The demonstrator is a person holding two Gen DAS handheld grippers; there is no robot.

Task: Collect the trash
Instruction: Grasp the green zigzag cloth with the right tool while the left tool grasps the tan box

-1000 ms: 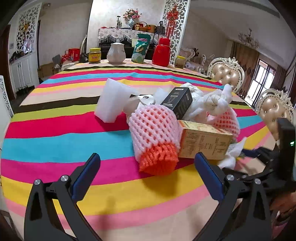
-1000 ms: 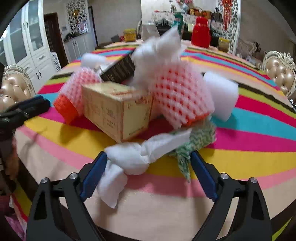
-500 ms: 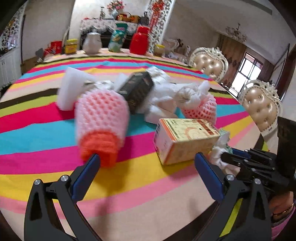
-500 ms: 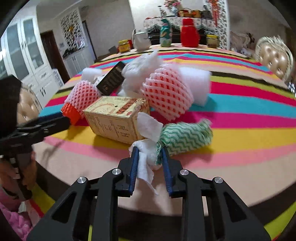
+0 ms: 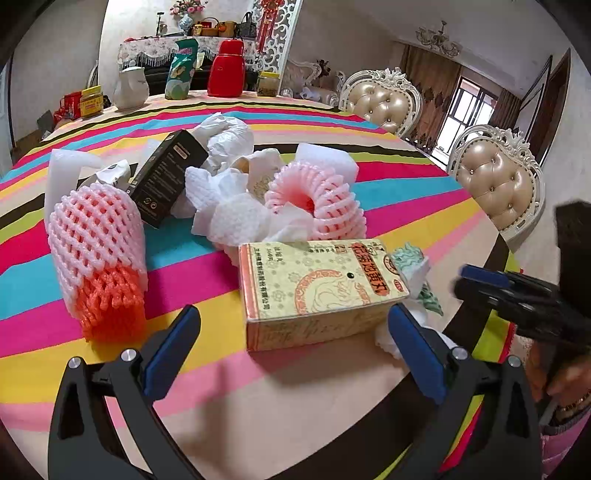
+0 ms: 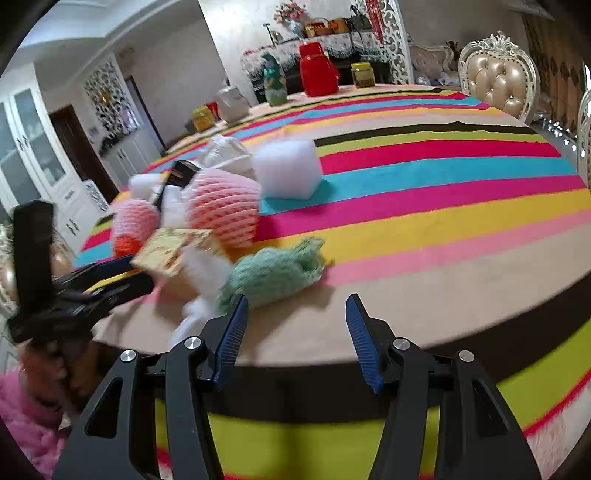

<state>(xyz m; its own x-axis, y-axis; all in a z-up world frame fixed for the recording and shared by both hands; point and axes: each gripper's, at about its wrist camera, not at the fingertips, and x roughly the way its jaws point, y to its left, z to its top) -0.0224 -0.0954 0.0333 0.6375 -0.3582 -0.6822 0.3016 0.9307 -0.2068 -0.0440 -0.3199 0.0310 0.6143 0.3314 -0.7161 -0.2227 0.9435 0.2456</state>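
Trash pile [image 5: 229,206] lies ahead; left claw [image 5: 291,332] angled down, open, right claw [image 6: 293,325] opening, empty.

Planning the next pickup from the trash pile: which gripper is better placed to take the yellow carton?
Left. The yellow carton lies directly ahead of the open left gripper, roughly framed by its fingers. The right gripper, jaws opening and empty, points past the green netting at bare cloth; the carton sits off to its side.

Round desk [image 5: 332,387] under a multicolour striped cloth. Two cream carved chairs [image 5: 384,99] with tufted beige backs at its far right edge. Lace-draped sideboard [image 5: 155,44] against a pale wall, white fretwork screen [image 5: 277,33] beside it. Curtained window [image 5: 465,107], chandelier [image 5: 437,37], white glazed cabinet [image 6: 33,155], daylight.
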